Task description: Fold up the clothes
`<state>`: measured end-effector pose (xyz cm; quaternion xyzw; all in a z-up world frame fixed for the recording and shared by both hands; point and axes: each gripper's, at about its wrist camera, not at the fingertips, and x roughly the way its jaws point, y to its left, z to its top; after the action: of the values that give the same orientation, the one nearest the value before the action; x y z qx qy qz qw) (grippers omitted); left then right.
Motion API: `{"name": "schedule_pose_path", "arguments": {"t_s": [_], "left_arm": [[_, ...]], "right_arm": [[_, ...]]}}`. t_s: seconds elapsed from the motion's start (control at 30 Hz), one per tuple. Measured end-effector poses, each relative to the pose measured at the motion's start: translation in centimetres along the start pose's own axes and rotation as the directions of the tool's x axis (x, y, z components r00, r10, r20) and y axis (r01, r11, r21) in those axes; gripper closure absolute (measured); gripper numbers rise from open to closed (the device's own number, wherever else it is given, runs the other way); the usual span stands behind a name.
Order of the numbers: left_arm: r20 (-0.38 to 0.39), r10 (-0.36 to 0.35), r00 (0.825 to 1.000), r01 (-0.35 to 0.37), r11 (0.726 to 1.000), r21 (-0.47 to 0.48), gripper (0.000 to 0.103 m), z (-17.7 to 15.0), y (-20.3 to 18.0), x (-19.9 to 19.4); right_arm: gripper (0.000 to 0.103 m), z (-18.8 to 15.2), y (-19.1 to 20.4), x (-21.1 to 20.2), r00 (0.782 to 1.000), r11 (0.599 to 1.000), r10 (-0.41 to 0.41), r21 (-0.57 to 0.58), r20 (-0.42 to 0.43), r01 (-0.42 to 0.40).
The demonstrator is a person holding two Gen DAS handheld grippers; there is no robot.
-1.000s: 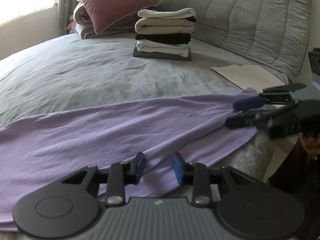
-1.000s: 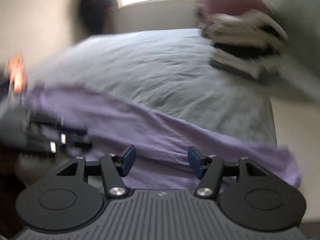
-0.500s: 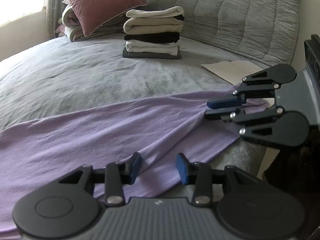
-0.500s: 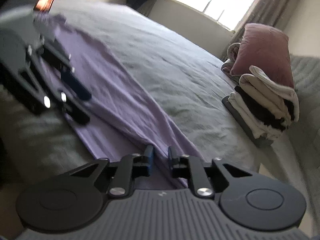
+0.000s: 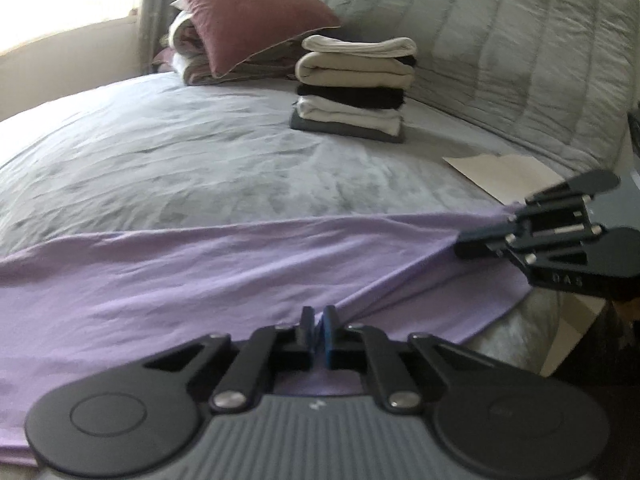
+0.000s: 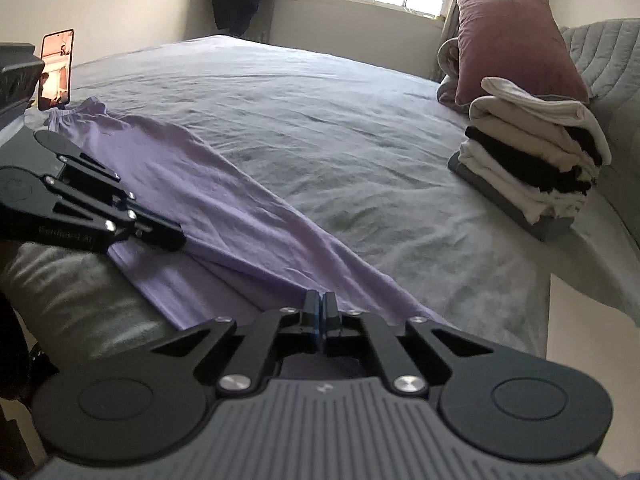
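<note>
Lilac garment [image 5: 224,264] lies spread in a long band along the near edge of the grey bed [image 5: 200,168], running from 9 o'clock to 3 o'clock in the left wrist view. Its kind is hard to tell, because its left end is cut off by the picture edge and the near hem is hidden behind the gripper body.

Two grippers are in view. The left gripper [image 5: 319,334] has its jaws pressed almost together on a raised fold of the cloth at 6 o'clock. The right gripper [image 6: 320,314] is closed in the same way on the other end of the garment; in the left view it shows at 3 o'clock [image 5: 466,242], slightly blurred, with the cloth pulled to a point at its tips.

At 12 o'clock in the left wrist view stands one stack of folded clothes [image 5: 354,88]; I count about five pieces, white, beige, black, white and dark grey, but the layers are not sharp. One maroon pillow [image 5: 248,12] leans behind it at 11 o'clock on some bundled bedding, partly hidden. One pale sheet of paper [image 5: 500,170] lies at 2 o'clock. In the right wrist view one phone [image 6: 56,70] stands at 10 o'clock, its screen too small to read.
</note>
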<state>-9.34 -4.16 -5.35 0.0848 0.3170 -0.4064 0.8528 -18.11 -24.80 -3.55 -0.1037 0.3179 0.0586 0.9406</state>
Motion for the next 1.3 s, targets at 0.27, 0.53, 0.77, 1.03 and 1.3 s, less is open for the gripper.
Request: {"name": "schedule_pose_path", "arguments": {"t_s": [0.27, 0.53, 0.77, 1.03, 1.3], "left_arm": [[-0.002, -0.010, 1.000, 0.010, 0.999, 0.038, 0.091, -0.3, -0.3, 0.1], [-0.006, -0.021, 1.000, 0.022, 0.993, 0.112, 0.069, -0.6, -1.4, -0.1], [0.064, 0.072, 0.995, -0.085, 0.971, 0.224, 0.103, -1.1, -2.4, -1.6], [0.082, 0.045, 0.996, -0.072, 0.931, 0.358, 0.103, -2.8, -3.9, -4.9], [0.015, 0.083, 0.996, -0.081, 0.898, 0.433, 0.101, -4.1, -4.7, -3.5]], "right_arm": [[0.086, -0.2, 1.1, 1.5, 1.000, 0.997, -0.002, -0.077, -0.028, 0.000], [0.098, 0.1, 0.0, 1.8, 0.998, 0.999, 0.036, -0.020, -0.042, -0.037], [0.103, -0.1, 0.8, -1.6, 0.997, 0.997, 0.073, -0.025, 0.017, -0.072], [0.103, -1.6, 2.6, -3.9, 0.996, 0.992, 0.092, -0.092, 0.006, -0.091], [0.088, -2.6, 2.8, -2.5, 0.993, 0.995, 0.093, -0.018, -0.067, -0.095]]}}
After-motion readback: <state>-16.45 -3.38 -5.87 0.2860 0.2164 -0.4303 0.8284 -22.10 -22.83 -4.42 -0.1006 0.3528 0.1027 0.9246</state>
